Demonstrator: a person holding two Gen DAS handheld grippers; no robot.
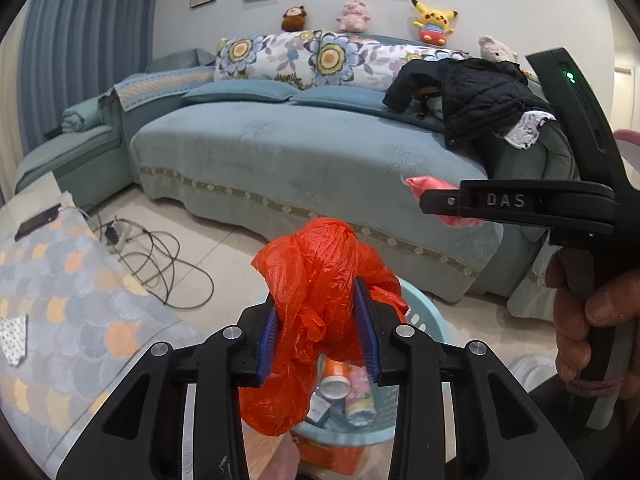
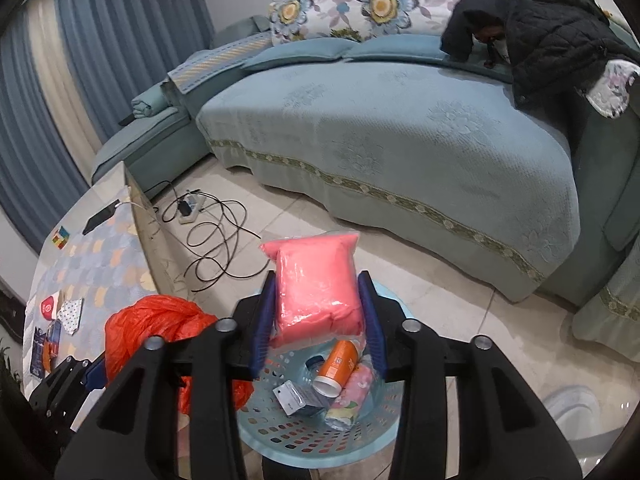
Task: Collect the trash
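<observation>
One crumpled orange plastic bag [image 1: 316,304] hangs between the blue pads of the left gripper [image 1: 320,320], above the rim of one pale blue perforated wastebasket [image 2: 280,436]. The pads touch the bag on both sides, so the tongs appear clenched on it. One pink packet in clear wrap [image 2: 316,284] sits between the pads of the right gripper [image 2: 318,316], also over the basket. The left pad lies against the packet; at the right pad I cannot tell whether it touches, so whether the packet is gripped or let go is unclear.

Inside the basket lie four visible pieces: one orange cup with a white rim [image 2: 336,364], one small silver-grey carton [image 2: 294,398], one pink patterned wrapper [image 2: 352,394] and one dark cap-like bit beside the cup.

A hand [image 1: 592,320] holds the right gripper's handle in the left view. Left of the basket stands one table with a scale-patterned cloth [image 2: 92,264], bearing one phone [image 2: 102,216]. One power strip with coiled black cables [image 2: 212,220] lies on the tiled floor. Beyond is a blue sofa [image 2: 380,128] with one black jacket [image 2: 560,40] and four plush toys [image 1: 434,20] along its back.
</observation>
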